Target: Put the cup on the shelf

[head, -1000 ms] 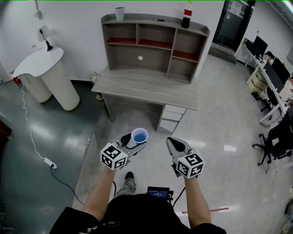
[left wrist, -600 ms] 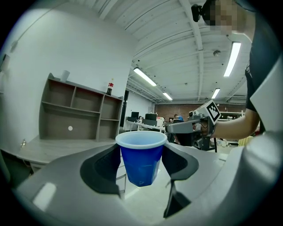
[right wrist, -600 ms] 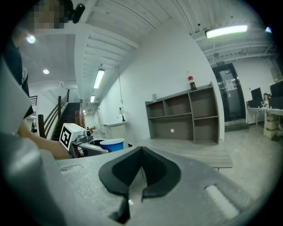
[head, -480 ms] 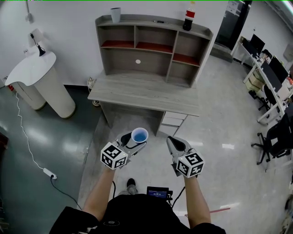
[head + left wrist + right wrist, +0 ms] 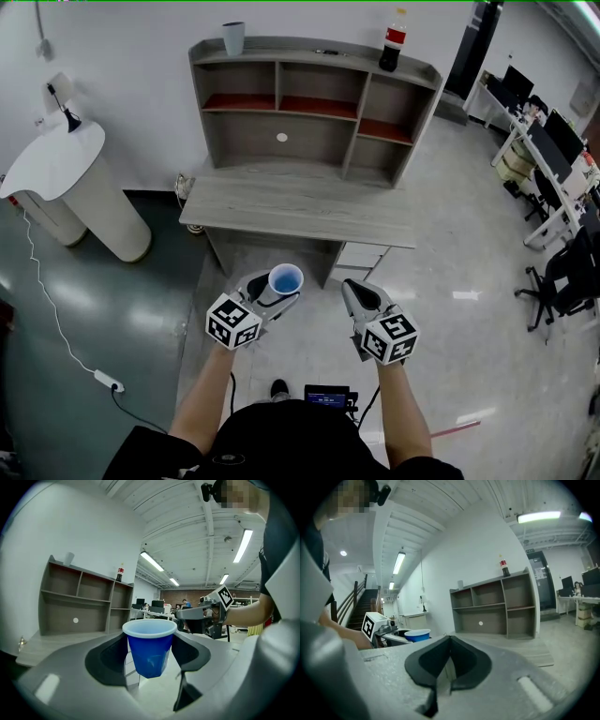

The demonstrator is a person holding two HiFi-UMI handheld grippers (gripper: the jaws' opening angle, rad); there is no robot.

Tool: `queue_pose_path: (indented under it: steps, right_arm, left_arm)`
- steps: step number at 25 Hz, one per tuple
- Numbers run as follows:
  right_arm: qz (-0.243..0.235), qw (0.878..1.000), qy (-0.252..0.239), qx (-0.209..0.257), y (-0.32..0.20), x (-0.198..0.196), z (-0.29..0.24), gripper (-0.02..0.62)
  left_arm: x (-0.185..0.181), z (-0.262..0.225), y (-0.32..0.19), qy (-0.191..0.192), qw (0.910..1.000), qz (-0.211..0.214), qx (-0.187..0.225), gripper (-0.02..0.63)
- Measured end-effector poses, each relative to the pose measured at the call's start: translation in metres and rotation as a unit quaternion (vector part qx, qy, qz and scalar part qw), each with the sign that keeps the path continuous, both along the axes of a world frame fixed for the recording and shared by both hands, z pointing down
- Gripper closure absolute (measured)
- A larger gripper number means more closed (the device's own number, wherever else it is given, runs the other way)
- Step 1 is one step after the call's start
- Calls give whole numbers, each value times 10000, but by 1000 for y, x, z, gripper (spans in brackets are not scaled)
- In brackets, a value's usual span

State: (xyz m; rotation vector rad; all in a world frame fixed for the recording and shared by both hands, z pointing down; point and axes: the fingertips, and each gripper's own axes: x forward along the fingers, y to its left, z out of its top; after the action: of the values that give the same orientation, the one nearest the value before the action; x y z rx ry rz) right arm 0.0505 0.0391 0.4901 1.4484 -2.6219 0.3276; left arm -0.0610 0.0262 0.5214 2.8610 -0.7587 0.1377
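Glossy pale floor (image 5: 450, 375) of an open office, white wall behind. A grey desk (image 5: 300, 202) stood against that wall and carried a grey shelf unit (image 5: 309, 103) with open compartments, the upper boards reddish. On the top board of the unit a grey cup (image 5: 232, 37) stood upright near the left end, and a dark soda bottle (image 5: 391, 42) with a red label stood near the right end. Drawers (image 5: 361, 255) sat under the right side of the desk. A white curved stand (image 5: 75, 164) stood left of the desk, with a white cable running down the floor to a power strip (image 5: 106, 380). Office chairs (image 5: 562, 277) and more desks lay at the far right. The person stood in front of the desk, both forearms out, grippers side by side and apart. The left gripper (image 5: 274, 289) had its jaws closed against the sides of the blue cup (image 5: 286, 278), which has a white rim. The cup was upright, mouth up, pinched just below the rim with its lower part hanging free. It was in the air over the floor, in front of the desk's near edge and well apart from the shelf unit. The right gripper (image 5: 356, 295) had its jaws drawn together, the dark pads meeting with nothing between them.
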Motion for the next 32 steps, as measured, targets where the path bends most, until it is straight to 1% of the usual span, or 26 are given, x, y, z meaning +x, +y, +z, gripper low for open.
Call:
queue_pose_path:
  steps: [6, 11, 17, 23, 32]
  right_arm:
    - [87, 9999, 15, -75, -12, -14, 6, 598]
    - [138, 9998, 30, -144, -21, -16, 10, 598]
    - [100, 9998, -11, -182, -40, -15, 16, 598]
    - [21, 9998, -113, -161, -73, -8, 19, 598]
    - [-112, 9995, -233, -177, -141, 18, 17, 598]
  left_arm:
    - [-13, 5, -16, 22, 9999, 103, -44, 305]
    - [-13, 10, -22, 46, 9997, 192, -118, 305]
    - [-9, 17, -39, 36, 9997, 174, -167, 305]
    - [-2, 20, -65, -46, 9998, 76, -178, 305]
    - [18, 14, -129, -108, 9997, -152, -171, 305]
